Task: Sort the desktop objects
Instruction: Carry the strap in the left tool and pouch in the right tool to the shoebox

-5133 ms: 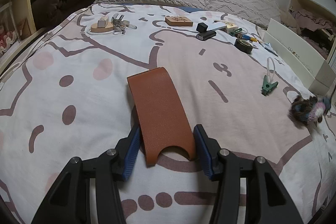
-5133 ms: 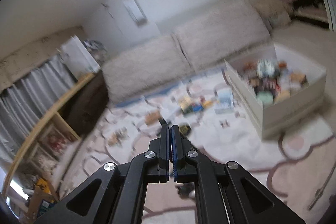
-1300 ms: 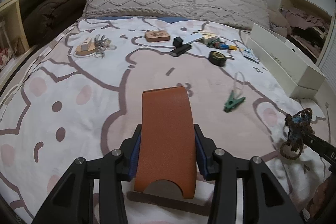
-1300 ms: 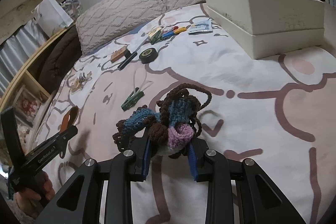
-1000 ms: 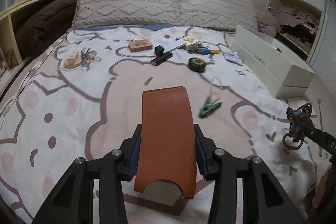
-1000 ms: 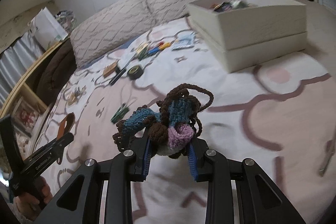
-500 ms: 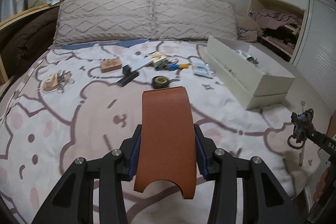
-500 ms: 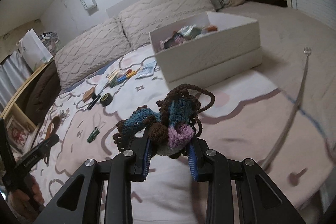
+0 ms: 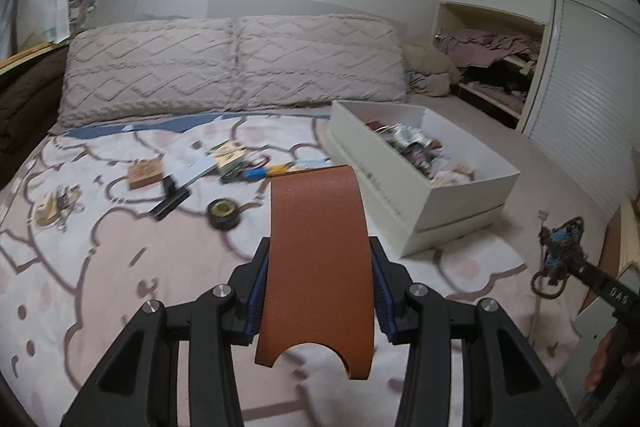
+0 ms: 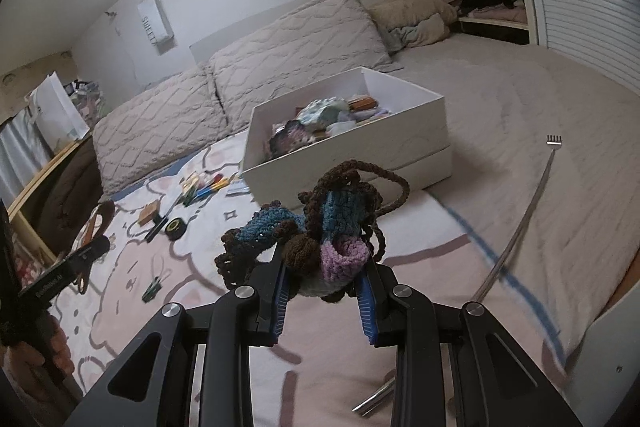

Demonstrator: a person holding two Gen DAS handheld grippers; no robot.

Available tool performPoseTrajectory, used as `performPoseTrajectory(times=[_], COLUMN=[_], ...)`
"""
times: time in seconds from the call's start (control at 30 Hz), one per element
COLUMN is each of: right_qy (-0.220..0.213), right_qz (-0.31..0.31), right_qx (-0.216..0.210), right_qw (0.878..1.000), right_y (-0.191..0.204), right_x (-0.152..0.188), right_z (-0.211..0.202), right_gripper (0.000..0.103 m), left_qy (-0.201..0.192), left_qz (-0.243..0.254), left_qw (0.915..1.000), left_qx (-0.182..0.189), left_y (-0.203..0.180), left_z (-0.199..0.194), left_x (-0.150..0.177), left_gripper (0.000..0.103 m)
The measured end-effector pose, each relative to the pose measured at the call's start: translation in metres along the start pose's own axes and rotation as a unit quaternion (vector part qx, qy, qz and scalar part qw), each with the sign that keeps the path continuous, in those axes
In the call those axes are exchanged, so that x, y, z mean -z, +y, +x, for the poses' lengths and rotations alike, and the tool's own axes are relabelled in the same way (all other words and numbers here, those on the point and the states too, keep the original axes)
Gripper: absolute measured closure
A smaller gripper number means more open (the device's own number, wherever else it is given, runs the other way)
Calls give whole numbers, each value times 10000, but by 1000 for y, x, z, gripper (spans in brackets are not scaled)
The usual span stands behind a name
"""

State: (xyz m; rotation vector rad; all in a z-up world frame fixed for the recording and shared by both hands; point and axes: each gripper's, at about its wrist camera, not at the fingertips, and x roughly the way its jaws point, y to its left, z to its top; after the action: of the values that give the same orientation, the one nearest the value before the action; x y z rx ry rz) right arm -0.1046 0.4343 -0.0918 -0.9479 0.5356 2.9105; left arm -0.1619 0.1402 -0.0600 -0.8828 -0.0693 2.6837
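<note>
Left wrist view: the left gripper [image 9: 318,301] is clamped on a brown leather sleeve [image 9: 318,267], blue pads pressing both long edges, held above the patterned bedspread [image 9: 80,267]; the white box [image 9: 452,203], part filled, sits ahead to the right. Right wrist view: the right gripper [image 10: 324,297] is closed on a crocheted yarn piece [image 10: 316,231], held above the bed with the white box [image 10: 400,131] just beyond, and a tape roll [image 10: 176,227] lies far left
</note>
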Motion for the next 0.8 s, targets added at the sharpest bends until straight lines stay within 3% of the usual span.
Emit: performPoseTrajectory(times=[0.47, 0.8], right_qy=[-296, -271], right_qz=[76, 172], right_qx=[200, 62], right_qw=[9993, 9995], right_y=[-31, -35], right_x=[-54, -95], right_z=[31, 53], right_gripper=[72, 72], left_qy=[-17, 66], left_qz=[246, 227], left_qw=[9988, 9980], left_qx=[411, 578], left_y=[-53, -82], left_z=[64, 102], left_x=[-56, -99], left_gripper=[59, 59])
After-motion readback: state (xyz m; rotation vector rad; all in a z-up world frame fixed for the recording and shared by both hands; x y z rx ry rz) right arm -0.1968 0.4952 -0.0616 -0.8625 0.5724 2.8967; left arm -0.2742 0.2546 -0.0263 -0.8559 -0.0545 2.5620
